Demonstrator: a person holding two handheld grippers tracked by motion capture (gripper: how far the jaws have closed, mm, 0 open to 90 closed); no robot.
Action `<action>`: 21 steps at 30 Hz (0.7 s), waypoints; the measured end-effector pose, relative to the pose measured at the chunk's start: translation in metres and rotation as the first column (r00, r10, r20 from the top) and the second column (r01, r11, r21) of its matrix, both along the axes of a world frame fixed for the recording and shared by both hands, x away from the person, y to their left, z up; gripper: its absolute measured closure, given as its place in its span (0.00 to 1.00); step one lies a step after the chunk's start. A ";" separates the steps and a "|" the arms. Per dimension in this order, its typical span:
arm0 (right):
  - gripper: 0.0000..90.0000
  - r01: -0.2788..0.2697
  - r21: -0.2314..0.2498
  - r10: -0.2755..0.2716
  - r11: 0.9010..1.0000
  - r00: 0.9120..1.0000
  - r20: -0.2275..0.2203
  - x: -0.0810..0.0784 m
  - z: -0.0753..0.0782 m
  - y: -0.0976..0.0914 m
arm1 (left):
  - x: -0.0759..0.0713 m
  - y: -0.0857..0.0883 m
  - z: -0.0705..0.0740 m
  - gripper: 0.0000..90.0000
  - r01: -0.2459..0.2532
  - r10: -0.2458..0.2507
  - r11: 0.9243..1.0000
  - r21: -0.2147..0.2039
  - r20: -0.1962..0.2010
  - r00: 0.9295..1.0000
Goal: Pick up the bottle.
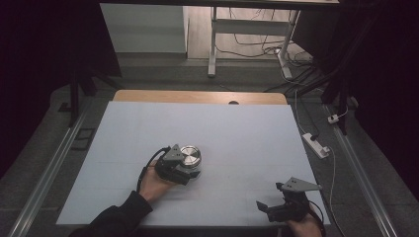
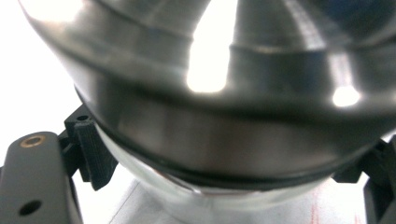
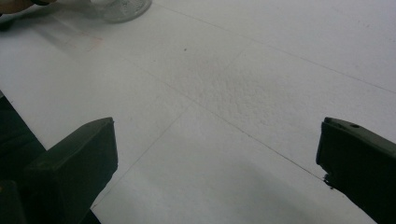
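Between the jaws of the left tongs [image 1: 190, 170] sits a shiny metal jar [image 1: 190, 156] with a round lid. From the left gripper view the jar [image 2: 224, 93] is so close that it looks blurry, and its top and sides are cut off. A black ring runs round it, with what looks like clear glass below. The jaws press on both sides of it — they are squeezing the jar. The left hand [image 1: 157, 186] reaches in from the bottom in a dark sleeve [image 1: 116, 217].

The right tongs [image 1: 267, 207] rest low at the near right edge of the white board [image 1: 247, 128], well apart from the jar. Their jaws stand wide apart, with nothing between them — just bare board. The right hand [image 1: 304, 226] is partly cut off by the edge of the picture.
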State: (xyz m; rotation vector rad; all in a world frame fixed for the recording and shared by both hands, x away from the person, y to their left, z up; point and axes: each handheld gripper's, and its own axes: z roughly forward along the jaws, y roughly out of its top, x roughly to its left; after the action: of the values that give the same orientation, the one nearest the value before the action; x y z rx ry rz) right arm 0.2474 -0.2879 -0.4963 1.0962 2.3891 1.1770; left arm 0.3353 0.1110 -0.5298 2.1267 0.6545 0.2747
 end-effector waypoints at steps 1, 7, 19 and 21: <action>0.00 0.000 0.000 0.000 1.000 1.000 0.000 0.000 0.000 0.000 | 0.000 0.000 0.000 0.17 -0.001 0.001 1.000 -0.007 -0.005 1.000; 0.00 0.002 0.002 -0.002 1.000 1.000 0.003 0.000 0.000 0.000 | -0.003 0.001 0.007 0.17 0.008 -0.008 1.000 -0.026 -0.007 1.000; 0.00 -0.003 0.017 0.002 1.000 0.999 0.040 -0.002 0.004 0.001 | -0.021 0.002 0.025 0.17 0.030 -0.030 0.999 -0.013 0.031 0.999; 0.00 -0.006 0.020 0.005 1.000 0.999 0.041 -0.002 0.005 0.002 | -0.024 0.001 0.027 0.17 0.037 -0.036 0.999 -0.012 0.034 0.999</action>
State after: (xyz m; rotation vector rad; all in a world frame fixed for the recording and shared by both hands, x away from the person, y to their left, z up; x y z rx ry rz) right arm 0.2457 -0.2857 -0.4916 1.0614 2.3560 1.2156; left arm 0.3110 0.1124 -0.5027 2.1151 0.5959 0.2848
